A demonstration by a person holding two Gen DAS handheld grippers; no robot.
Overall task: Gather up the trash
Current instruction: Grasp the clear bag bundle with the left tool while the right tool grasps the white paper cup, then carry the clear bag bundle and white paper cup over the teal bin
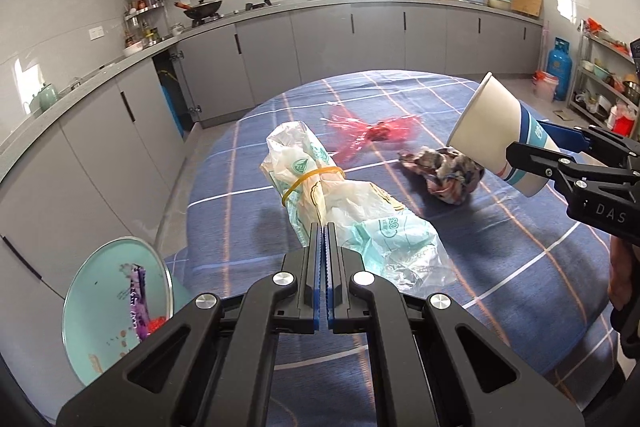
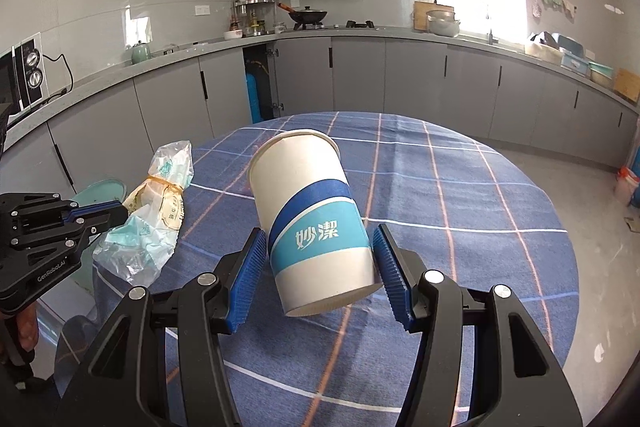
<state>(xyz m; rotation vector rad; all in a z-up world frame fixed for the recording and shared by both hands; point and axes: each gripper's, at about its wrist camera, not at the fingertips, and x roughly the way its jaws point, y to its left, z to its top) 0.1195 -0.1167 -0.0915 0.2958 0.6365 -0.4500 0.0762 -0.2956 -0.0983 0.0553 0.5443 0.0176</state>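
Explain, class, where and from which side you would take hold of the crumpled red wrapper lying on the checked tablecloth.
Probably grip the red wrapper at its dark knotted middle, coming down from above. Its two thin, see-through ends fan out flat on the tablecloth and would likely slip or tear; the bunched centre stands a little proud and gives closing fingers something firm. The crumpled cloth lies apart on one side, so approach looks clear.

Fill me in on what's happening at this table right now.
A person with a gripper in each hand is clearing trash off a round table with a blue plaid cloth. The right gripper holds a paper cup tilted in the air, its fingers pressing both sides. The left gripper is shut on the end of a crumpled plastic bag bound with a rubber band. A red wrapper and a crumpled wad lie on the cloth. A teal bin sits beside the table.
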